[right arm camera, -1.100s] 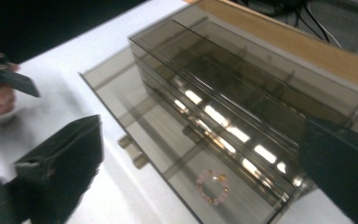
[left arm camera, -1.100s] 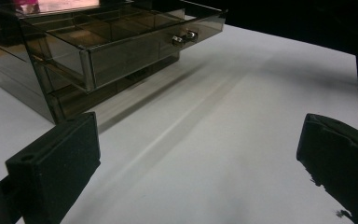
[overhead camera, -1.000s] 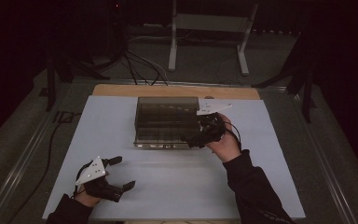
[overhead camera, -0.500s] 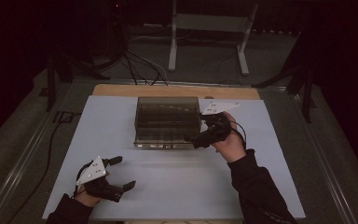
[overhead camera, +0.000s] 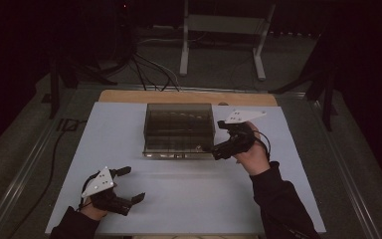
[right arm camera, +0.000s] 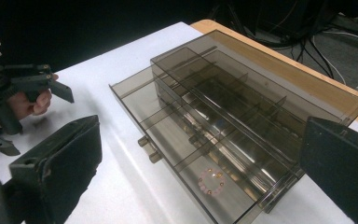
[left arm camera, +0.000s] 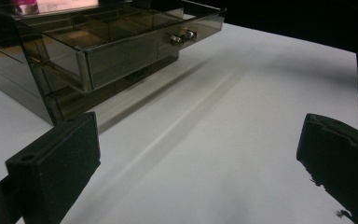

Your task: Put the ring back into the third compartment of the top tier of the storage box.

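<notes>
A white sheet (overhead camera: 189,189) covers most of the desk (overhead camera: 129,95), leaving a strip of bare wood along the far edge. Beyond it the room is dark: grey floor, black cables (overhead camera: 149,74) trailing back, and a pale metal stand (overhead camera: 219,45) on two legs. No brand, label or writing can be read anywhere.

A smoky transparent drawer box (overhead camera: 179,129) sits at the far middle of the sheet. Its upper drawer (right arm camera: 182,158) is pulled partway out; in the right tool view a small pink bead bracelet (right arm camera: 210,181) lies in the compartment at one end of that drawer. The drawer front carries small knobs (left arm camera: 182,36).

The right tool (overhead camera: 221,139) hovers at the box's near right corner, jaws spread wide and holding nothing. The left tool (overhead camera: 129,184) rests low near the sheet's near left corner, well apart from the box, jaws likewise spread with only bare sheet between them.
</notes>
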Tool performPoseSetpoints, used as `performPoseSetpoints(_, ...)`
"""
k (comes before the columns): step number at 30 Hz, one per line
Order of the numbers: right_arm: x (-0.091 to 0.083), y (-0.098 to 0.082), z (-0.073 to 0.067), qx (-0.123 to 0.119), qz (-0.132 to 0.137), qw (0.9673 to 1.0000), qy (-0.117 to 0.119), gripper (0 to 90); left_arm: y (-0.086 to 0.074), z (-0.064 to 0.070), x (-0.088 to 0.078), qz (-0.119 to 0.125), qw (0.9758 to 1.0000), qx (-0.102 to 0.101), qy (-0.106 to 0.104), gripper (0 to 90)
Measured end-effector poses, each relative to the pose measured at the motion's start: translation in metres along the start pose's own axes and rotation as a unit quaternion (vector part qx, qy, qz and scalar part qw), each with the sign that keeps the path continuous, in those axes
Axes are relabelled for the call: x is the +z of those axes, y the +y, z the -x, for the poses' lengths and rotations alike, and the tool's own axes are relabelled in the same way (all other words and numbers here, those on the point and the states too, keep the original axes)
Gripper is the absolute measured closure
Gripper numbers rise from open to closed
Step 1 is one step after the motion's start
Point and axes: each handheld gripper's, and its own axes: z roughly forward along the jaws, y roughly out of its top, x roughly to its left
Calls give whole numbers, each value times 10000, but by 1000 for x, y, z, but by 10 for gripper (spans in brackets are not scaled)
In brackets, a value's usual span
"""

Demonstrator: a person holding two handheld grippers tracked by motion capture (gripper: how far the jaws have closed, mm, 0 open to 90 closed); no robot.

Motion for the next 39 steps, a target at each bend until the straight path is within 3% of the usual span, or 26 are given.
performPoseSetpoints(7, -5, -14, 5, 35, 99, 9999, 36, 0, 0, 0, -1, 0, 10000, 8, 9, 6)
performPoseSetpoints(12, -10, -27, 9, 98, 208, 9996, 183, 0, 0, 0, 0, -6, 10000, 7, 3, 6)
performPoseSetpoints(27, -13, -66, 15, 174, 33, 9998, 67, 0, 0, 0, -1, 0, 10000, -4, 7, 5)
performPoseSetpoints(39, -11, -96, 17, 307, 30, 9994, 166, 0, 0, 0, -1, -4, 10000, 0, 11, 6)
